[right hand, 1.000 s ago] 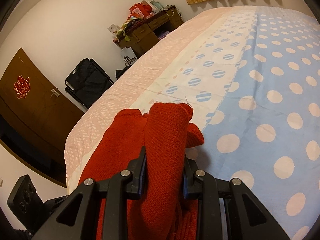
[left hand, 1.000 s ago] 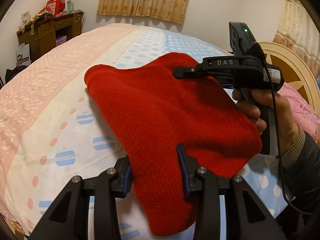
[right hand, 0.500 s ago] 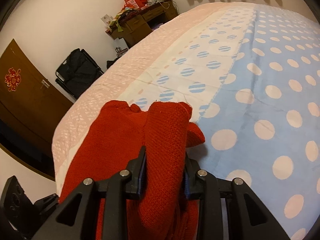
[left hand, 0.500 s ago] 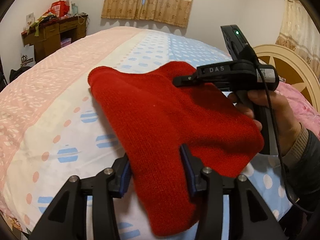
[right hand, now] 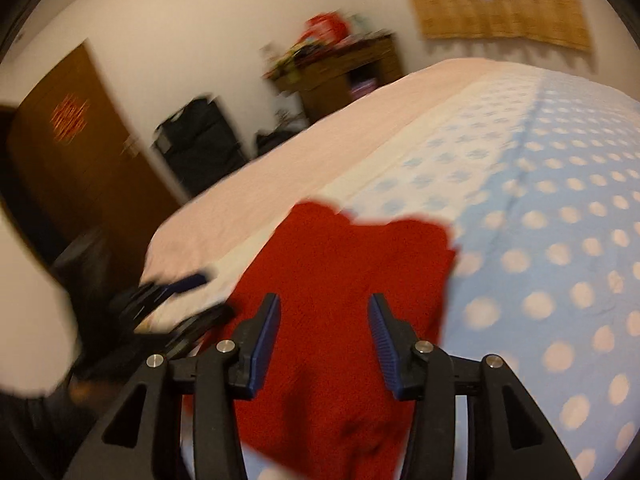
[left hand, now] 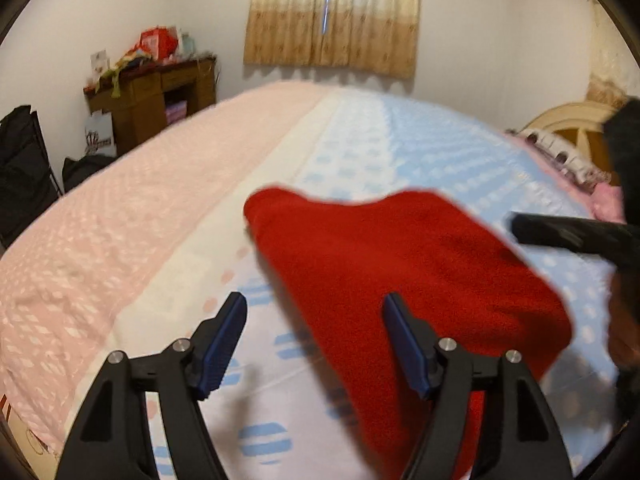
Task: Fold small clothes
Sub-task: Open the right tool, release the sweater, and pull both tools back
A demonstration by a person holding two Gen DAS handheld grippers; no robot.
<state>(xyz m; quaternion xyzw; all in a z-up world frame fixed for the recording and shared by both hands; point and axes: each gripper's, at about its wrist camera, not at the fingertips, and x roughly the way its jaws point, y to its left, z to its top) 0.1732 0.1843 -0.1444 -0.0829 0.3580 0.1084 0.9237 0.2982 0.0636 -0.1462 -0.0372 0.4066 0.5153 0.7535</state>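
Note:
A red knit garment (left hand: pixel 400 272) lies folded flat on the bed; it also shows in the right wrist view (right hand: pixel 344 280). My left gripper (left hand: pixel 316 308) is open and holds nothing, its right finger above the garment's near edge. My right gripper (right hand: pixel 324 308) is open, with its fingers over the garment and nothing between them. The right gripper shows in the left wrist view (left hand: pixel 568 234) at the right edge, clear of the cloth. The left gripper shows blurred in the right wrist view (right hand: pixel 172 292) at the left.
The bed (left hand: pixel 132 216) has a pink, white and blue dotted sheet (right hand: pixel 552 208). A wooden desk (left hand: pixel 152 96) with clutter stands by the far wall. A black bag (left hand: pixel 20 168) is on the left, a headboard (left hand: pixel 568 128) on the right. A brown door (right hand: pixel 68 152) stands beside the bed.
Both grippers have let go of the red garment and opened. They have pulled back from it. The garment now lies flat on the bed.

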